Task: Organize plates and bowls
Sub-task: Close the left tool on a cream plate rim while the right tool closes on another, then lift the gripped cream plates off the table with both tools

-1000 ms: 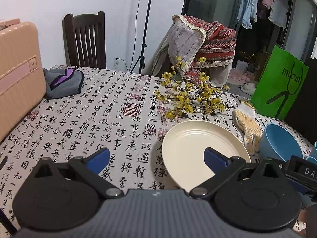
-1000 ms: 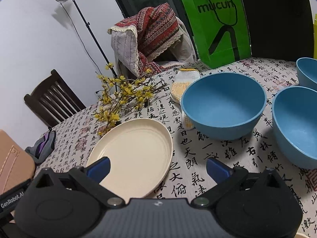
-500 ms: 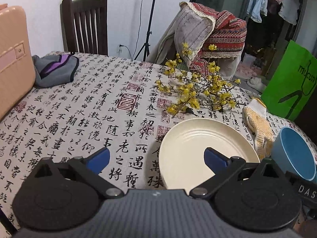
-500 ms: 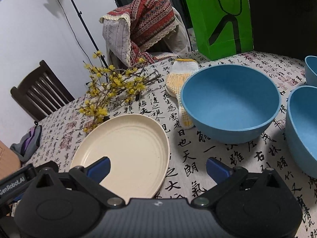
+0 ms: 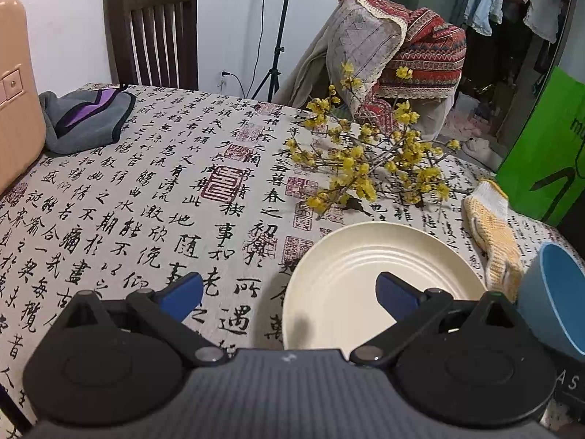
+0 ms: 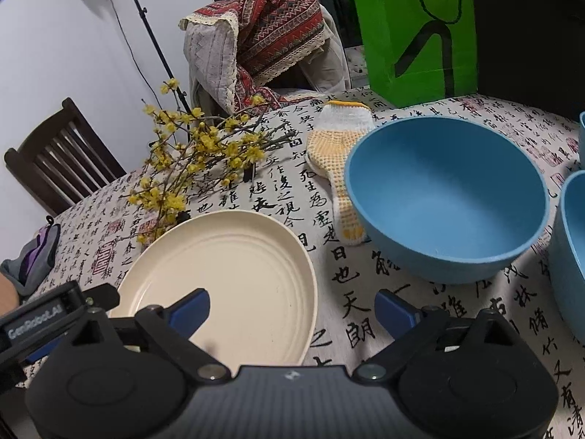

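Your right claw (image 6: 292,307) stands with its jaws wide apart, having just closed a little, and nothing is gripped: its left fingertip (image 6: 192,305) hangs over the near part of the cream plate (image 6: 223,274), the other over bare worktop (image 6: 365,314). Your left claw (image 5: 289,292) is likewise spread and empty, its right fingertip (image 5: 396,294) above the same plate (image 5: 376,274), its left above the cloth. The plate lies flat between the two claws, straight ahead and below both; neither is clearly nearer. The large blue bowl (image 6: 446,197) sits upright ahead and to the right of your right claw, just beside a knitted glove (image 6: 338,153). A second blue bowl (image 6: 570,248) is cut off at the right edge. Yellow flower sprigs (image 6: 190,168) lie beyond the plate's far rim.
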A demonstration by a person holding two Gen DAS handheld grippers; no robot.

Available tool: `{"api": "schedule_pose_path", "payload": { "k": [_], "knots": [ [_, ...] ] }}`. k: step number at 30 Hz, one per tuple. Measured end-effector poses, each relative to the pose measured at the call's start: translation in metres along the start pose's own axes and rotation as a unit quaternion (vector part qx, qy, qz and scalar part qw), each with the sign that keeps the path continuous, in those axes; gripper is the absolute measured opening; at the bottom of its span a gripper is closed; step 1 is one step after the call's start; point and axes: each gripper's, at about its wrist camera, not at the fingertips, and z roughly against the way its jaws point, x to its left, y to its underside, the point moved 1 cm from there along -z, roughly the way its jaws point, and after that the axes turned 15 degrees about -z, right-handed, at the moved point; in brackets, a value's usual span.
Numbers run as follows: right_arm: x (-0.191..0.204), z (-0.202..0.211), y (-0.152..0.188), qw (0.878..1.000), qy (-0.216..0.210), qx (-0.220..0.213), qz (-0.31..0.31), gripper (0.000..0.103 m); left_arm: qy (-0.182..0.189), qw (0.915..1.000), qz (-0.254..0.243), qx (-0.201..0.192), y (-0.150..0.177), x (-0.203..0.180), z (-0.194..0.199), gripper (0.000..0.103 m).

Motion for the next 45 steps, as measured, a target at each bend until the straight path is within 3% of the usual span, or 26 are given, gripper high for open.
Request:
{"api": "schedule_pose_path", "payload": {
  "k": [10,12,14,19,29,36,39,45],
  "knots": [
    [0.008,-0.017,0.004,1.000,0.016,0.004,0.017,0.085,-0.002,0.9999,-0.011,0.010,0.006,-0.002,-0.018,0.096],
    [0.008,-0.020,0.004,1.000,0.021,0.004,0.018,0.075,0.003,0.9999,-0.011,0.007,0.007,-0.003,-0.019,0.093],
    [0.008,-0.023,0.004,1.000,0.024,0.003,0.019,0.073,0.008,0.9999,-0.013,0.006,0.008,-0.004,-0.021,0.090],
    [0.004,-0.029,0.003,0.999,0.031,0.002,0.016,0.056,0.020,0.9996,-0.013,0.013,0.012,-0.004,-0.030,0.075],
    [0.007,-0.034,0.003,0.999,0.028,0.001,0.024,0.033,0.034,0.9992,-0.020,0.006,0.015,-0.002,-0.033,0.061],
    [0.005,-0.035,0.002,0.999,0.030,-0.003,0.025,0.021,0.045,0.9987,-0.022,0.003,0.016,-0.003,-0.033,0.029],
    [0.003,-0.035,0.001,0.999,0.023,-0.001,0.028,0.019,0.047,0.9986,-0.022,0.003,0.017,-0.002,-0.033,0.023],
    [0.002,-0.035,-0.001,0.999,0.018,-0.001,0.032,0.016,0.052,0.9986,-0.010,0.002,0.017,0.001,-0.033,0.022]
  ]
}}
